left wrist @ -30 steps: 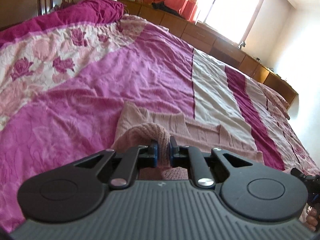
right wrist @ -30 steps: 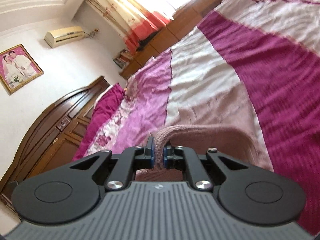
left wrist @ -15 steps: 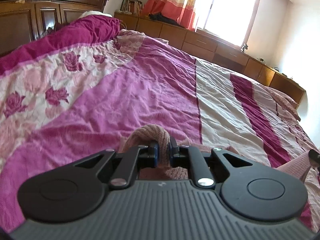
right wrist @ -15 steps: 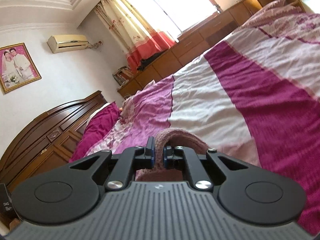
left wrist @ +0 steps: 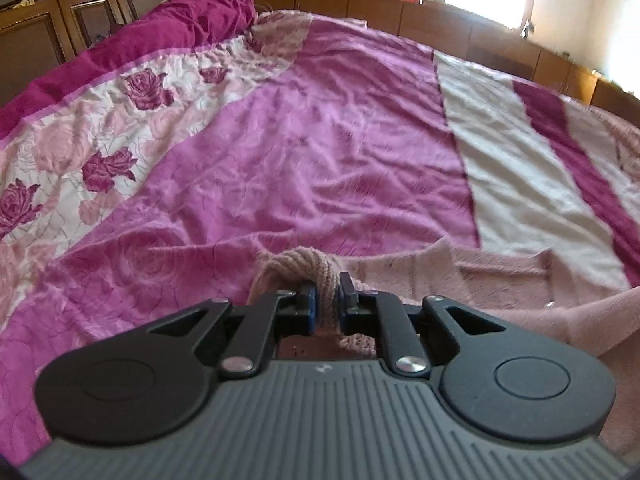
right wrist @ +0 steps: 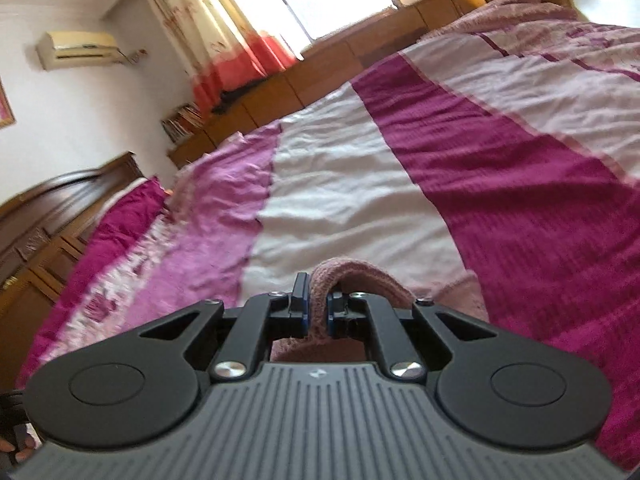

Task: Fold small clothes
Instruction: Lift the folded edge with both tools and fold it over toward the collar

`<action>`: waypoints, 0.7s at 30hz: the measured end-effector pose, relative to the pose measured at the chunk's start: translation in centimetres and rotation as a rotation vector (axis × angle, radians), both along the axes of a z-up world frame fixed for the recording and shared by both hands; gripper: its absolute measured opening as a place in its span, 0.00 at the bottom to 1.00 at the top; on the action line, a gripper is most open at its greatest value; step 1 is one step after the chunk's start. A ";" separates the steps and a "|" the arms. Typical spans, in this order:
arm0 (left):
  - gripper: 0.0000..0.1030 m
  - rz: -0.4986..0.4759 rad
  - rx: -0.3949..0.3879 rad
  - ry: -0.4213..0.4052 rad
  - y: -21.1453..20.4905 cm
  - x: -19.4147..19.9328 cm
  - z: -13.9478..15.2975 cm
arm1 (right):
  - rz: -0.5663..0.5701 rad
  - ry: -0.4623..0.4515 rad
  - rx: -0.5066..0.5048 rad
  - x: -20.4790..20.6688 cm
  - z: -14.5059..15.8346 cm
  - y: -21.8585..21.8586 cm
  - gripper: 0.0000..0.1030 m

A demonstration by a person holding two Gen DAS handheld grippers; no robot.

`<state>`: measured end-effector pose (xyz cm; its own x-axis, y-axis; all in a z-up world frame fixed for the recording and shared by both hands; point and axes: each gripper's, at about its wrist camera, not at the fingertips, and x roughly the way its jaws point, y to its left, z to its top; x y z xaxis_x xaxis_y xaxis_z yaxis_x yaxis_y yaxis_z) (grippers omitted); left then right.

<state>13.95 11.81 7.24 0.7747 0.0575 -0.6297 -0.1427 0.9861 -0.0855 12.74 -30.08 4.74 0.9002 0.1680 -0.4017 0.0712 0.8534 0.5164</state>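
A small pink knitted garment [left wrist: 472,280] lies partly spread on the bed, its body stretching to the right in the left wrist view. My left gripper [left wrist: 327,307] is shut on a ribbed edge of it, which bunches up between the pads. In the right wrist view my right gripper [right wrist: 317,311] is shut on another pink edge of the garment [right wrist: 356,280], which arches over the right finger. The part of the knit below both grippers is hidden by their bodies.
The bed carries a quilt [left wrist: 304,152] with magenta, pink, white and rose-patterned stripes. A dark wooden headboard [left wrist: 60,12] stands at the far left, low wooden cabinets [right wrist: 328,68] run under the bright window, and a hand [right wrist: 12,440] shows at the bottom left.
Both grippers have carried the pinched knit edges forward across the bed and dipped lower. The garment's body now lies spread to the right of the left gripper.
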 end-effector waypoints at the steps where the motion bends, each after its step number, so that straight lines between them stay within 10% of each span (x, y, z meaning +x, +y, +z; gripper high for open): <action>1: 0.12 0.002 0.004 0.006 0.0 0.2 -0.3 | -0.002 0.008 -0.010 0.3 -0.5 0.1 0.08; 21: 0.18 -0.001 0.055 0.050 -0.6 1.7 -1.6 | -0.014 0.096 -0.042 1.8 -3.3 0.0 0.09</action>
<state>15.67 11.20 5.69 0.7424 0.0919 -0.6636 -0.1442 0.9892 -0.0244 14.54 -30.07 1.48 0.8595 0.1372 -0.4924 0.1305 0.8726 0.4708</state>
